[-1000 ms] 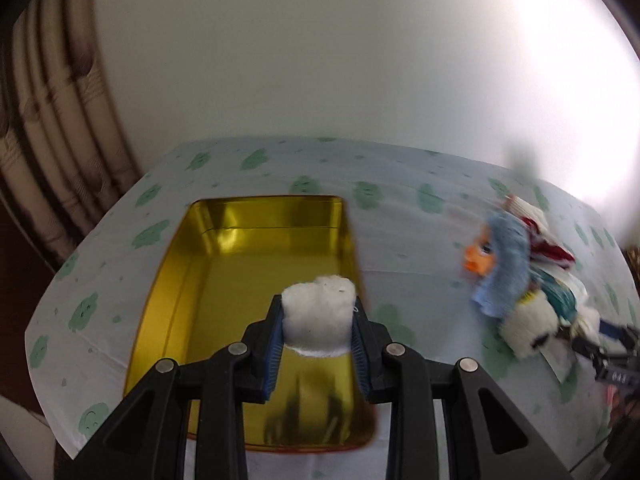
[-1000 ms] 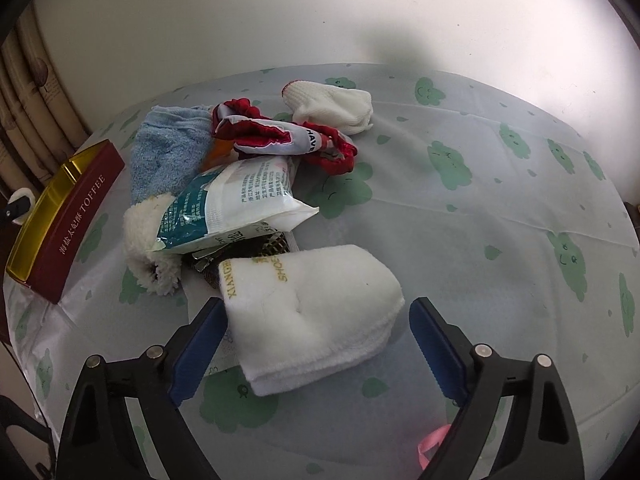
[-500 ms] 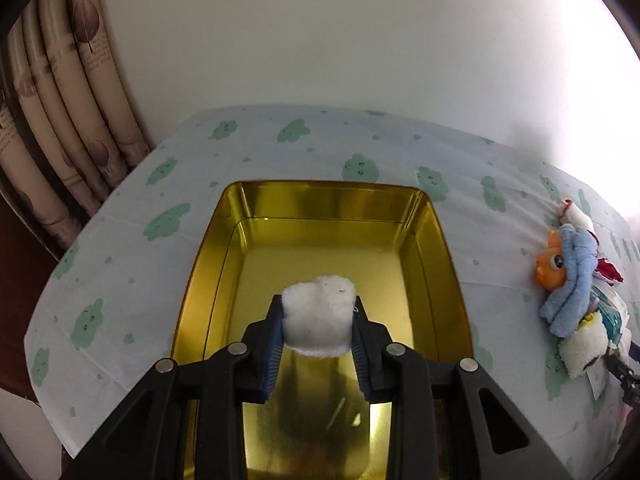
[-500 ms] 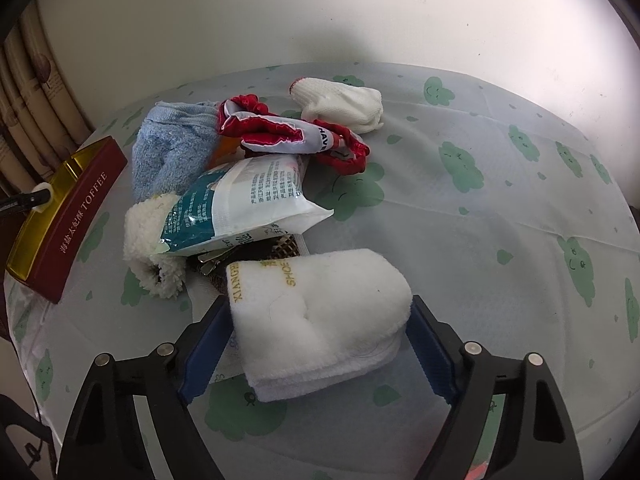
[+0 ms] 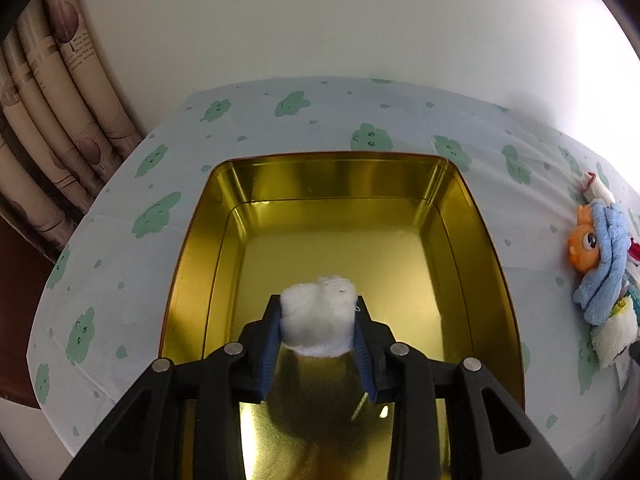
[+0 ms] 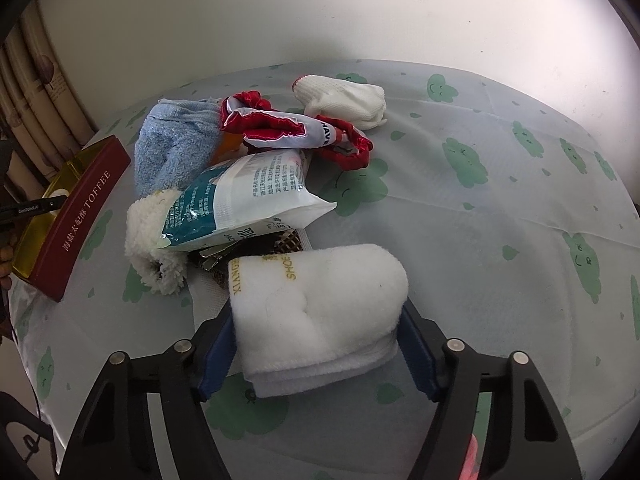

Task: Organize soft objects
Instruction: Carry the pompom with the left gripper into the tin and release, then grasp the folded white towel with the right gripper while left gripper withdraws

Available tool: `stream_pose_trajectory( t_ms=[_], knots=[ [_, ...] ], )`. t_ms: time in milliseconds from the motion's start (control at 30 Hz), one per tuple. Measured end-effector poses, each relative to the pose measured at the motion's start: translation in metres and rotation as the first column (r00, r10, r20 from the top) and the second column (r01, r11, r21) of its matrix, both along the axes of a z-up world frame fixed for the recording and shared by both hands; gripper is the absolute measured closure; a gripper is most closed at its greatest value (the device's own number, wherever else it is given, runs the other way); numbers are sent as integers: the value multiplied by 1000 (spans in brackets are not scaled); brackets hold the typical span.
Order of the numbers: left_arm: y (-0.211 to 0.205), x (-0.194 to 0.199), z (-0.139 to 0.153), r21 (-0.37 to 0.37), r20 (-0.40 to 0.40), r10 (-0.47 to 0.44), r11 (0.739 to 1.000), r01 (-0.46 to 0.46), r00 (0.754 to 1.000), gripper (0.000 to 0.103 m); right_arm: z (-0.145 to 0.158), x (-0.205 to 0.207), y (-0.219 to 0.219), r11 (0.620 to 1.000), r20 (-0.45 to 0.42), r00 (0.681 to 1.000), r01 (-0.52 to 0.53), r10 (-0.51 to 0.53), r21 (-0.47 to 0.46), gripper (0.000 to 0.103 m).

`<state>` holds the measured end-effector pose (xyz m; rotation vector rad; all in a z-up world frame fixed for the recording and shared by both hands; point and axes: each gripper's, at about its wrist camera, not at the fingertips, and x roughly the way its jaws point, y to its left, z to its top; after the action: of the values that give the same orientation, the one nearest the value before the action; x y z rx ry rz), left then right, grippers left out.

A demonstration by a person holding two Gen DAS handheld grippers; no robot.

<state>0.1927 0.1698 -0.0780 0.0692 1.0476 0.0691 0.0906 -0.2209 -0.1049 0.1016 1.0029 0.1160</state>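
Pale blue cloth printed with green smiling clouds covers the counter (image 6: pixel 500 216), which fills the ground ahead of both tongs. A gold tin (image 5: pixel 348 216) lies open directly under and ahead of the left tongs; in the right wrist view the same tin (image 6: pixel 86 204) sits far off to the left of the right tongs, its dark red side lettered "TOFFEE" after a row of Chinese characters.

Between the right tongs' blue pads lies a folded white fleece pad (image 6: pixel 320 312), stitched in gold with "XIANGNIX" and "SHOE"; the right tongs (image 6: pixel 316 344) have both pads touching its sides, and the pad rests on the counter.

Just beyond it a heap holds a blue towel (image 6: pixel 172 152), a white and teal packet (image 6: pixel 248 196) of small Chinese print, a red-trimmed fabric piece (image 6: pixel 288 128) showing the letters "HAV", a white knit glove (image 6: pixel 348 96) farthest out, and a fluffy cream piece (image 6: pixel 148 236) at the left. An orange toy fish (image 5: pixel 582 244) shows at the right of the left tongs, beside the towel.

The left tongs (image 5: pixel 318 328) are closed tight on a white cotton wad (image 5: pixel 318 320), held above the tin's floor.
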Motion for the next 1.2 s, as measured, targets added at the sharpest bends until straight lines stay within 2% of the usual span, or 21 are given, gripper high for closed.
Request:
stream_pose_trajectory(
  t_ms=[167,233,333,500,667,767,900,1100,1200],
  knots=[
    [1,-1,-2,-3,-5,4,1000,-4,1000,64,0,-1,1,1000,4,1000,-5,5,8,41],
    [1,-2,-2,-1,-7,3,1000,-3,1000,56,0,-2,1,1000,4,1000,-7,7,13,43],
    [2,-3,1,0,1,1,1000,-1,1000,51,1,-3,2,1000,7,1000,-7,6,12,43],
    [5,-8,9,-25,12,6,1000,-6,1000,50,2,-4,2,1000,11,1000,-9,9,21,50],
    [-4,-27,27,25,87,-10,1000,8,996,50,3,-8,1,1000,20,1000,-7,6,20,56],
    [-10,-38,29,31,96,-23,999,21,995,50,4,-9,1,1000,25,1000,-9,8,19,59],
    [-20,-57,33,75,126,-40,997,31,991,50,6,-13,-2,1000,32,999,-3,2,18,63],
    [-19,-80,44,45,188,15,999,-24,982,50,16,-20,0,1000,55,999,-3,3,12,65],
    [-18,-89,46,58,216,40,997,-54,976,50,23,-23,7,1000,76,997,-14,14,-8,65]
  ],
)
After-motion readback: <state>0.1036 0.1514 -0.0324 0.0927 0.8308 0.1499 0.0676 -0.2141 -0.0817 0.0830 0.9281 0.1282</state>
